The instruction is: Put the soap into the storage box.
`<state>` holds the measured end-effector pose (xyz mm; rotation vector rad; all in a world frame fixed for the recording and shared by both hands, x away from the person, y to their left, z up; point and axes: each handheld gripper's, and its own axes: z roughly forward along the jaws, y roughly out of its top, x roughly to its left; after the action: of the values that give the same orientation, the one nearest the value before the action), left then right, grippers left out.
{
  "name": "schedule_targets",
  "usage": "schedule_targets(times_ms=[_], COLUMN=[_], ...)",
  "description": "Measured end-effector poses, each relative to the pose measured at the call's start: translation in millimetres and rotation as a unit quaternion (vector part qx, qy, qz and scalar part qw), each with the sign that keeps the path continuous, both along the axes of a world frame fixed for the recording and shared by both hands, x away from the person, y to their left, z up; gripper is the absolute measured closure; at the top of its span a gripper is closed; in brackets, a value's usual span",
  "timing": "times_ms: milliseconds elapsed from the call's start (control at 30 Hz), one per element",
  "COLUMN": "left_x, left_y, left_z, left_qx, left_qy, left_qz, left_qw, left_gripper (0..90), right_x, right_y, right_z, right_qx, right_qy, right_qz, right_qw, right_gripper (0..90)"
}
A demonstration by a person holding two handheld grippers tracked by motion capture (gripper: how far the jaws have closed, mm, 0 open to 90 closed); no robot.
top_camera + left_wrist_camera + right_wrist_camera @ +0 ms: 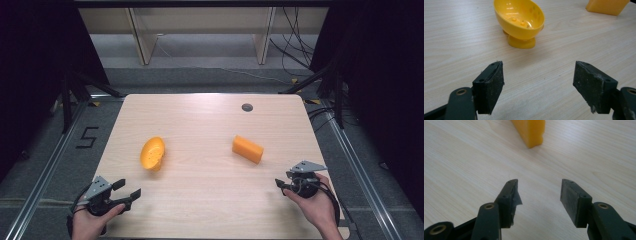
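Our two grippers (127, 192) (281, 184) are black with screwed-on, scuffed rubber pads (489, 86), brass pivot bushings, grey triangular top plates and black cables.

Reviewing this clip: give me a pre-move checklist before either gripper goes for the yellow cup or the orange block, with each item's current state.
1. Left gripper open, nothing between the jaws: ok.
2. Right gripper open, nothing between the jaws: ok.
3. Yellow cup apart from the left gripper, bare table between them: ok.
4. Yellow cup standing upright: not ok, it is tipped with its opening toward the left gripper.
5. Orange block lying flat, apart from the right gripper: ok.
6. Cup contents: cannot tell; small specks show inside.
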<state>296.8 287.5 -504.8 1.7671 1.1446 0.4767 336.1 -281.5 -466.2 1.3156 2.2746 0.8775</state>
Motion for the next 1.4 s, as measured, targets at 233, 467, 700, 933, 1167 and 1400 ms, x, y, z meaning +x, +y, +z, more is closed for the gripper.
schedule_targets(times_ms=[233, 467, 700, 933, 1167, 1400], left_x=[0.3, 0.5, -0.3, -0.1, 0.1, 0.4], left_y=[0.4, 1.2, 2.3, 1.6, 2.0, 1.8], left_z=[-0.5, -0.5, -0.5, -0.9, -1.4, -1.7], left_qx=[0.002, -0.001, 0.0, -0.001, -0.002, 0.0], left_qy=[-0.001, -0.001, 0.005, 0.005, 0.005, 0.005], left_qz=[-0.001, -0.003, 0.003, 0.003, 0.002, -0.001], left_qw=[1.0, 1.0, 1.0, 1.0, 1.0, 1.0], left_gripper=[24.1, 24.1, 24.1, 24.1, 24.1, 24.3], right_x=[6.0, 30.4, 68.7, 99.9, 118.7, 127.0], right_y=[5.7, 16.7, 31.3, 45.5, 58.1, 64.9], right_z=[6.2, 11.1, 13.2, 4.5, -5.6, -15.3], right_qx=[-0.018, -0.015, -0.017, -0.007, 0.0, -0.01], right_qy=[0.01, 0.0, 0.019, 0.016, 0.019, 0.029], right_qz=[0.05, 0.087, 0.097, 0.105, 0.11, 0.115], right_qw=[0.9985, 0.9961, 0.995, 0.9943, 0.9937, 0.9929], right_gripper=[49.1, 42.8, 36.9, 33.7, 37.3, 50.4])
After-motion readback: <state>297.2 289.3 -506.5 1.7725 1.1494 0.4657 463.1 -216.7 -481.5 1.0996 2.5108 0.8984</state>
